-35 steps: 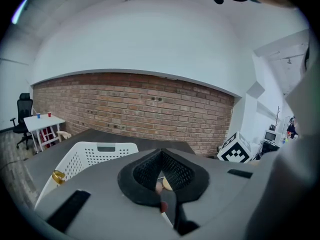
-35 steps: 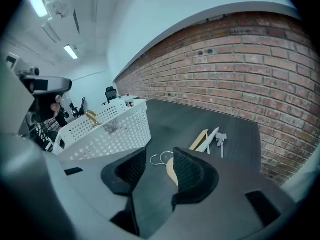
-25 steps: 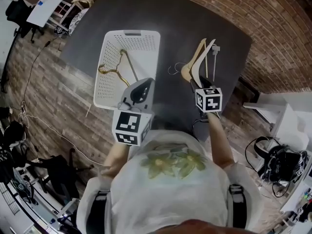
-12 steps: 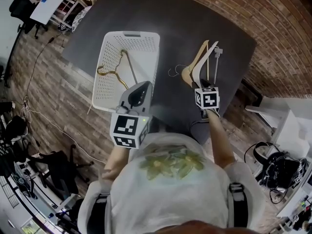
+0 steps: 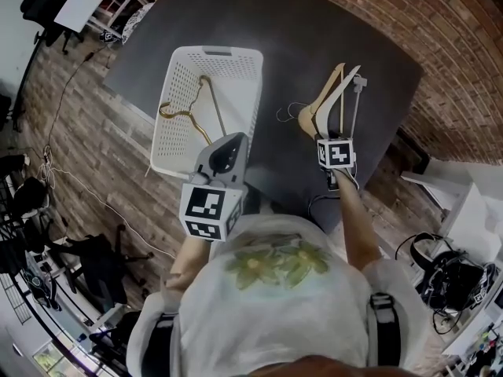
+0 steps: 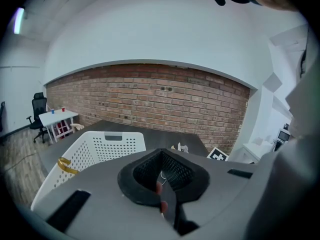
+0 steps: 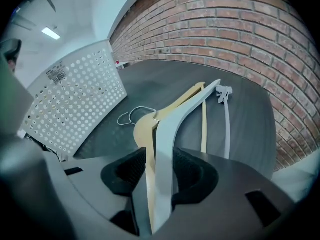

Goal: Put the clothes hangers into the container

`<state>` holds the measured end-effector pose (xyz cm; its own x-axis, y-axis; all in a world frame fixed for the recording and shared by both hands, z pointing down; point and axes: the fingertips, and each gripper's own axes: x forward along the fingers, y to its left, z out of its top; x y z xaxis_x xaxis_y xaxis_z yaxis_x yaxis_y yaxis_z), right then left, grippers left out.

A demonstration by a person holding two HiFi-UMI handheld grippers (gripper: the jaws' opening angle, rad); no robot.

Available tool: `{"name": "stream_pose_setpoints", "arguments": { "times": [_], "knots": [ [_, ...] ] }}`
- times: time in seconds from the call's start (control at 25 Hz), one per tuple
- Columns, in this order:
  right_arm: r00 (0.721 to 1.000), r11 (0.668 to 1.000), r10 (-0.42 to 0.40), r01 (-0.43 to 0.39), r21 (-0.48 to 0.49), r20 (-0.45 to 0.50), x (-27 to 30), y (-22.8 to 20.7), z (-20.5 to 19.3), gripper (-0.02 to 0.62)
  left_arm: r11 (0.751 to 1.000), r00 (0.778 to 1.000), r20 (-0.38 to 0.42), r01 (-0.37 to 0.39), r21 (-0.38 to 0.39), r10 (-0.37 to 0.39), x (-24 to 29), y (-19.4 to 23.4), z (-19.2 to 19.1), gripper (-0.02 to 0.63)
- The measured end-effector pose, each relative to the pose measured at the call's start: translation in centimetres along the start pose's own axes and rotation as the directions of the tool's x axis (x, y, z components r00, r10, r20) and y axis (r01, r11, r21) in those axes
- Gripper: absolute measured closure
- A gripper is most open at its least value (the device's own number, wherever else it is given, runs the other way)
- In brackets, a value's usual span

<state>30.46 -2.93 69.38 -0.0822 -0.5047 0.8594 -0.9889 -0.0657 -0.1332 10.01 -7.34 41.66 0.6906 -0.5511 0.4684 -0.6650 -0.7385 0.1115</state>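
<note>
Clothes hangers (image 7: 161,129) — two, clamped in right gripper (image 7: 159,184) jaws beside laundry basket (image 5: 174,93); best lifted above its rim — left gripper (image 6: 167,204) jaws together, empty.

On the table (image 5: 283,30), a hanger (image 5: 192,110) lies in the basket (image 5: 212,51), left of two hangers (image 5: 324,104)

**Left tool** (image 5: 226,143): held close to the torso on a bent left arm (image 5: 185,254) and pointing forward, with its jaws together and nothing between them. **Right tool** (image 5: 324,134): carried farther forward on the more extended right arm (image 5: 355,228), with its jaws clamped on two hangers (image 7: 162,134). Both marker cubes face upward.
</note>
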Motion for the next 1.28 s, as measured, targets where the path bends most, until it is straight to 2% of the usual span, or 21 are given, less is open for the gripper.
{"name": "stream_pose_setpoints", "arguments": {
  "times": [0.16, 0.28, 0.4, 0.6, 0.84, 1.0, 1.28],
  "knots": [
    [0.999, 1.0, -0.02, 0.02, 0.01, -0.032, 1.1, -0.7, -0.8, 0.436, 1.0, 1.0, 0.0, -0.006, -0.005, 0.006, -0.1, 0.0, -0.2, 0.578],
    [0.999, 0.999, -0.001, 0.002, 0.039, -0.043, 1.7, -0.8, -1.1, 0.437, 1.0, 1.0, 0.002, -0.01, -0.008, 0.01, -0.1, 0.1, -0.2, 0.578],
    [0.998, 0.993, 0.059, -0.055, 0.107, -0.031, 1.9, -0.7, -1.0, 0.437, 1.0, 1.0, 0.0, -0.013, -0.012, 0.013, -0.3, 0.2, -0.3, 0.578],
    [0.983, 0.954, 0.186, -0.183, 0.239, 0.012, 2.2, -0.8, -1.2, 0.446, 1.0, 1.0, 0.006, -0.011, -0.015, 0.011, -0.5, -0.2, -0.4, 0.578],
    [0.991, 0.973, 0.136, -0.132, 0.19, -0.007, 2.0, -0.6, -1.0, 0.457, 1.0, 1.0, -0.011, -0.009, -0.01, 0.009, -1.2, -0.5, -0.9, 0.578],
    [0.994, 0.979, 0.107, -0.105, 0.174, 0.004, 1.3, -0.4, -0.6, 0.459, 1.0, 1.0, 0.021, -0.019, -0.006, 0.019, -1.7, -0.1, -0.6, 0.578],
    [0.992, 0.974, 0.111, -0.119, 0.191, 0.053, -0.6, 0.2, 0.3, 0.46, 0.999, 0.999, 0.032, -0.033, -0.021, 0.034, -2.6, 0.6, -1.0, 0.578]
  ]
}}
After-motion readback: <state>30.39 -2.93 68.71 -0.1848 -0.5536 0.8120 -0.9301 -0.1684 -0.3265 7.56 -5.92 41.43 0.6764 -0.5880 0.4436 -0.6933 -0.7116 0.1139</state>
